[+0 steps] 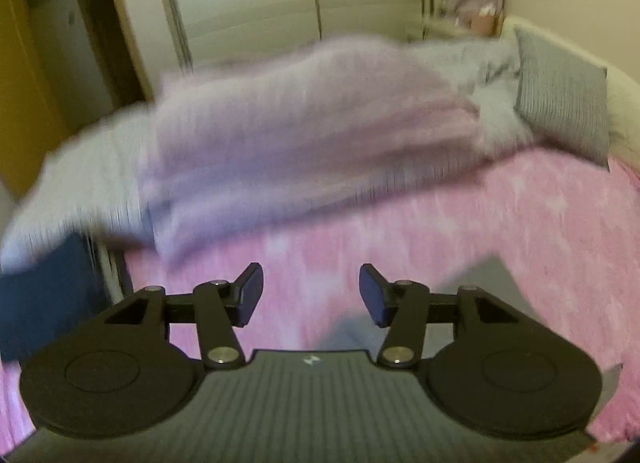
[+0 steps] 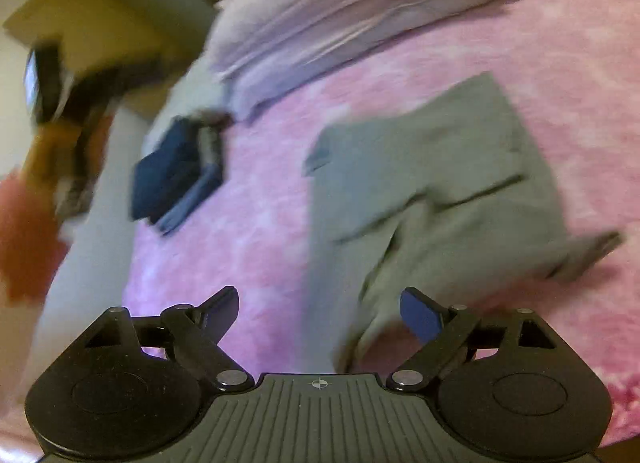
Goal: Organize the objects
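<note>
Pink bedspread (image 1: 520, 231) fills the left wrist view, with a lilac blanket (image 1: 288, 135) heaped behind and a grey pillow (image 1: 560, 95) at the right. The left gripper (image 1: 311, 295) is seen part open, nothing between its pads; only a corner of the grey garment (image 1: 488, 283) shows beyond it.

From the right wrist, the garment (image 2: 432, 191) is seen folded flat on the bedspread, a navy item (image 2: 172, 175) lying well apart at the bed's edge. The right gripper (image 2: 318, 313) is spread wide and empty. A fold seems just released; another grasp is likely needed next.

Black ribbed gripper (image 1: 311, 295), blue-padded fingers (image 1: 250, 295), silver screws
</note>
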The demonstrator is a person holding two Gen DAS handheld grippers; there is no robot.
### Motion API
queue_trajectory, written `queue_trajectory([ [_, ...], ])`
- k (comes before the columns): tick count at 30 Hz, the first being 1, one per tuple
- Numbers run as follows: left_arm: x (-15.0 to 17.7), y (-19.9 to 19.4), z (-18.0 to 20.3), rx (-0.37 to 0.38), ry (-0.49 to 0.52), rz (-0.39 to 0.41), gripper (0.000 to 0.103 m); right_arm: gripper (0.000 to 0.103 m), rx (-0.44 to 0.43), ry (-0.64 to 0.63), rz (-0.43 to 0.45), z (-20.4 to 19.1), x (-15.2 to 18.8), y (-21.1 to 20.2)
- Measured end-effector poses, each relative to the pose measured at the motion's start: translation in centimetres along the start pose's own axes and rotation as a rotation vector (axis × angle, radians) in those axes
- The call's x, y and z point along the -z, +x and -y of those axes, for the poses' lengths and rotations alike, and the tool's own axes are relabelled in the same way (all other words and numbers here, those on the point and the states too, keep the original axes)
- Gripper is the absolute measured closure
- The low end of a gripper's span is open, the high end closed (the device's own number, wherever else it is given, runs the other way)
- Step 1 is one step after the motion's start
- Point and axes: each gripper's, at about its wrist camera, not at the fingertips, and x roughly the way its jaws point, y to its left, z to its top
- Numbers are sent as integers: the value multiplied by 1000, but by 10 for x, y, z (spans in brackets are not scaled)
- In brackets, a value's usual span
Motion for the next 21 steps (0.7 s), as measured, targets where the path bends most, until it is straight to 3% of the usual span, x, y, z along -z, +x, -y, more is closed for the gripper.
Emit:
queue_trajectory([
  [4, 73, 18, -5, 11, -82, -163, 60, 19, 139, -71, 51, 23, -18, 2],
  [6, 106, 26, -2, 21, -120, -230, 62, 23, 232, -188, 46, 34, -28, 7],
  [8, 135, 33, 3, 40, -182, -289, 62, 35, 292, -266, 15, 55, -31, 17],
  [11, 169, 46, 11, 59, -317, -344, 64, 50, 272, -248, -34, 97, -39, 34],
  [14, 192, 63, 20, 78, -427, -375, 65, 56, 232, -157, -82, 143, -54, 57],
  [19, 204, 105, 32, 90, -556, -361, 66, 57, 141, -25, -76, 200, -89, 95],
  [21, 205, 123, 32, 90, -609, -355, 66, 57, 142, 2, -62, 214, -100, 111],
])
